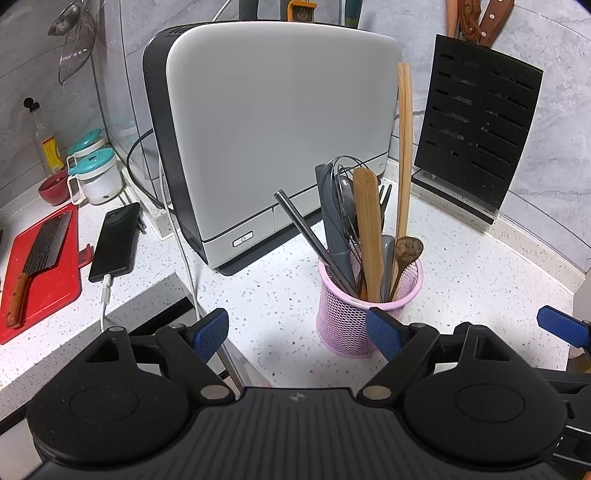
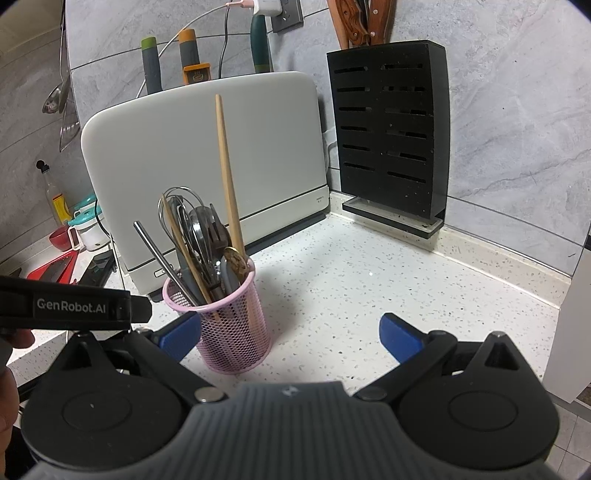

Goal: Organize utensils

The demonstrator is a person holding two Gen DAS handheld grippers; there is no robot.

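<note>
While both grippers hover with jaws spread wide and empty — the left gripper and the right gripper — the pink mesh cup stands on the speckled surface before a white appliance, just left of the right gripper's span. It holds long chopsticks, a wooden spatula, a whisk, a wooden spoon and grey-handled pieces (hard to tell apart). "GenRobot.AI" shows on the left gripper's side; knife handles above the black knife block are cut off.

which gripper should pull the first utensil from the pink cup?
Probably left. The left gripper sits open almost in front of the pink mesh cup; for the right gripper, the cup lies off by its left finger.
</note>
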